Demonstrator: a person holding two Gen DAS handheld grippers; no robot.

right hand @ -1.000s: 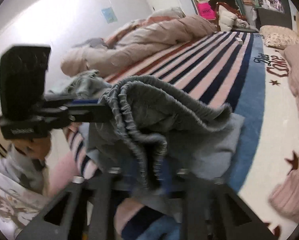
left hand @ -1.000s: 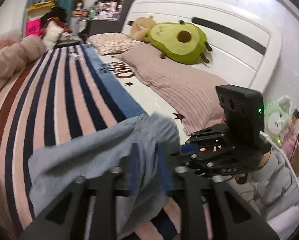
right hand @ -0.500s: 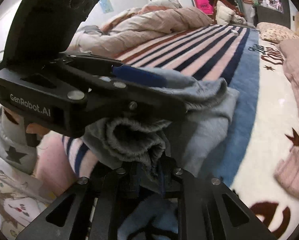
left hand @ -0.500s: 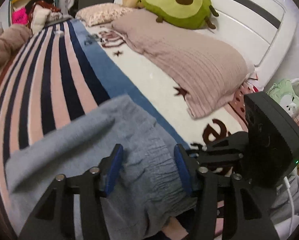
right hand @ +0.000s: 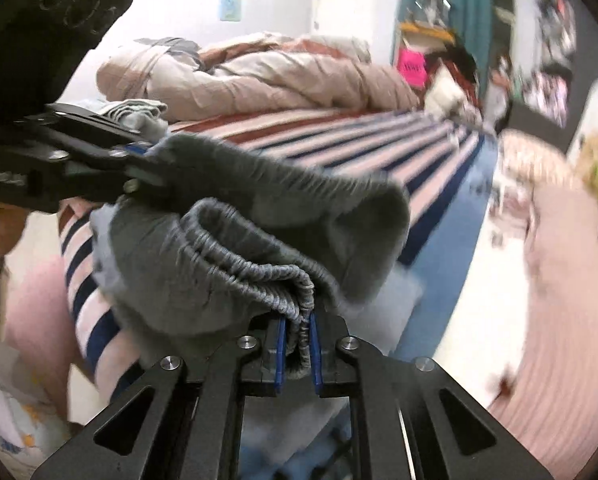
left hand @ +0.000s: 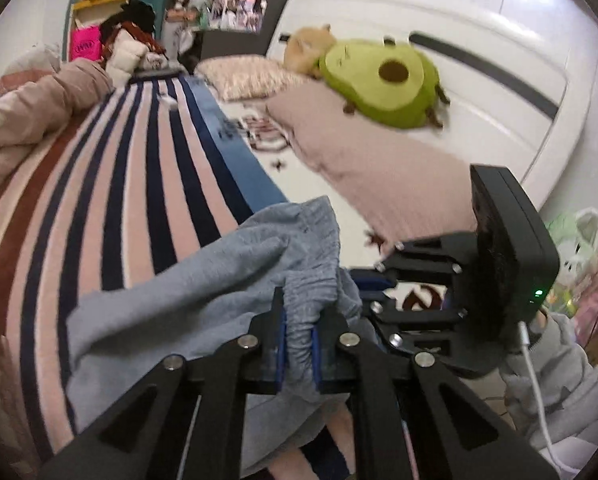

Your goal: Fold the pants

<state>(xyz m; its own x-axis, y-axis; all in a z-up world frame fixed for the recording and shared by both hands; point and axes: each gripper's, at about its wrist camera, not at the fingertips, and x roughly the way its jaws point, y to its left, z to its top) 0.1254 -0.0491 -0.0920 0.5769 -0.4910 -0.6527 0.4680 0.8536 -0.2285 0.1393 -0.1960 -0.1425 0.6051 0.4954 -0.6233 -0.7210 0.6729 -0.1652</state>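
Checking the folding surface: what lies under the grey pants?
Under the grey knit pants lies the pink, navy and brown striped bedspread. The part they cover is hidden, as is anything on it.

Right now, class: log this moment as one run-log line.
task: fold pants | left gripper: closing on grey pants | right gripper: shut on waistband | bed: beneath

You have one pair of grey pants [left hand: 203,292], two grippers, one avocado plush [left hand: 379,80], one brown plush [left hand: 305,46], two pillows.
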